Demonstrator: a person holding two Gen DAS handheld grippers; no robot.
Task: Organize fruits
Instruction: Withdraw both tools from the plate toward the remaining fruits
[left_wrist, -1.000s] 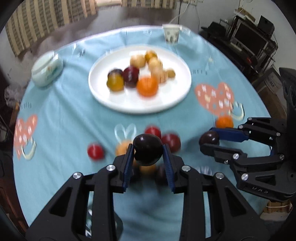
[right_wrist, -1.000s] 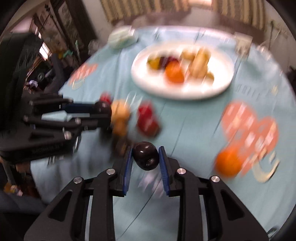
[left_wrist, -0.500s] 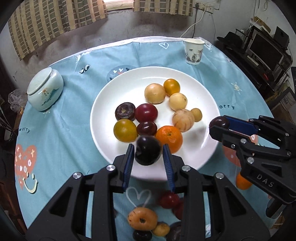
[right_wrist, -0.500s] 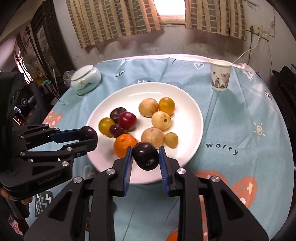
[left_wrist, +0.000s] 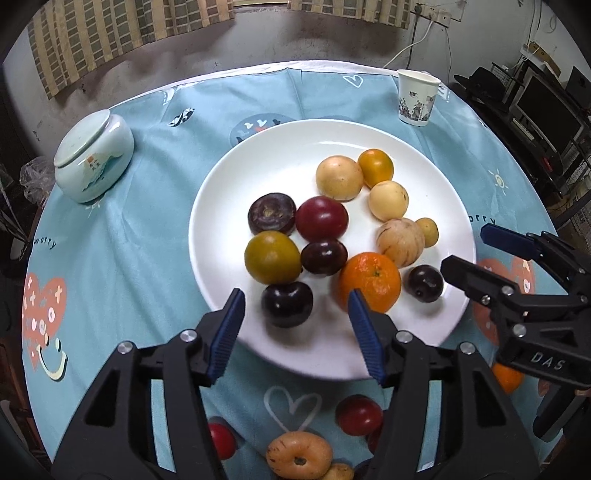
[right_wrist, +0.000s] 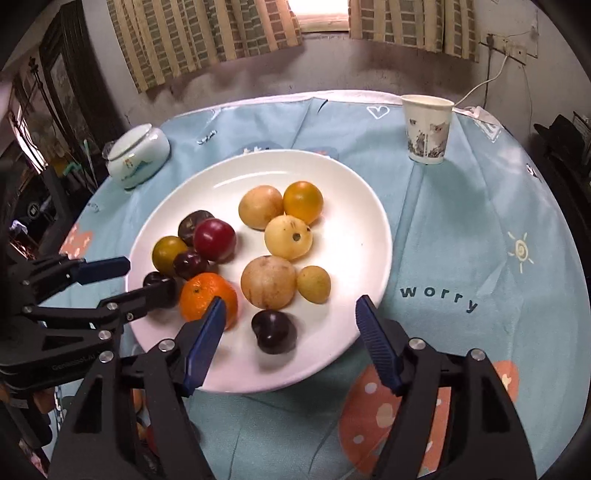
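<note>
**Two dark plums let go onto the plate**

The left tool stands spread; its jaws have just been opening, and the dark plum it carried sits on the white plate between the pads, touching neither. The right tool is likewise spread, its jaws also just opened, with a second dark plum lying free on the plate between its fingertips.

To finish this release well, I judge each tool should lift straight back along its own line without swinging sideways: the left tool's right pad stands just beside the orange, and a nudge could set the round fruit rolling. Both plums lie near the plate's near rim, so a bump could send them off onto the bench.

Beyond the plums, further from the tools, lie the red plum, the olive-yellow fruit and the pale yellow fruits toward the far side of the plate.

The left wrist view alone shows what remains to collect: below and behind the left tool, on the blue cloth, a tan ring-shaped fruit and red fruits, plus an orange fruit half hidden under the right tool. The right wrist view shows the paper cup and the window more fully, and the left tool from its side, over the plate's left rim.
</note>
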